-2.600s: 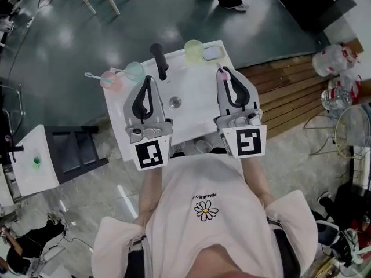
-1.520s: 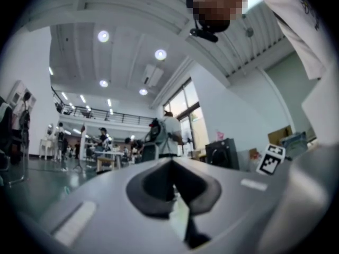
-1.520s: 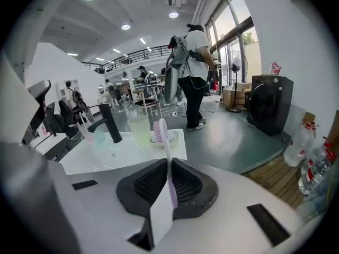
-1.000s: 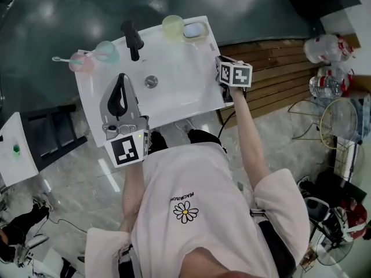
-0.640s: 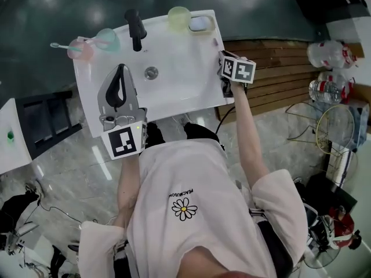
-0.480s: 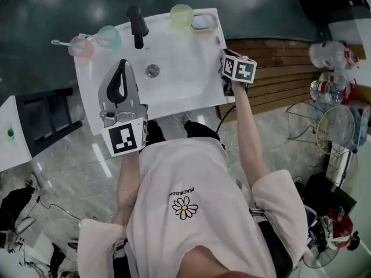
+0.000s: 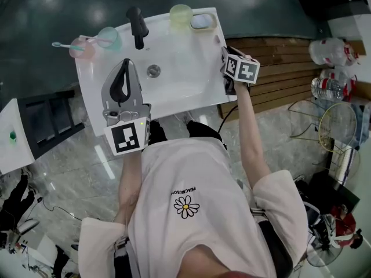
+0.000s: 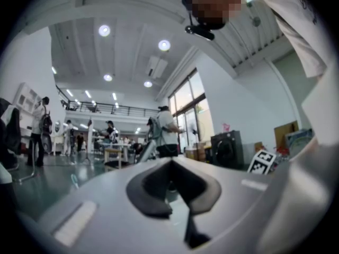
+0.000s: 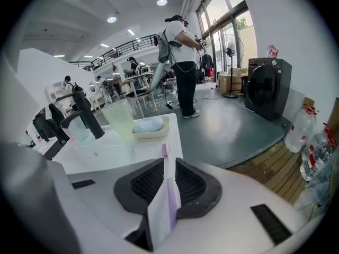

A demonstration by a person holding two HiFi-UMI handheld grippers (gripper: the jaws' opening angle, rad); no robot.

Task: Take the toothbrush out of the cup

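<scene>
As the right gripper is opening its jaws around the toothbrush at the sink rim, the left gripper is waiting closed and empty. Extraction is appearing complete, and only the release is remaining.

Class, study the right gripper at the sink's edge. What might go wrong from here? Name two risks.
1. The right gripper is opening its jaws around the purple toothbrush at the right rim of the sink; it may roll off onto the floor.
2. Lifting away askew might drag the toothbrush along.
</scene>
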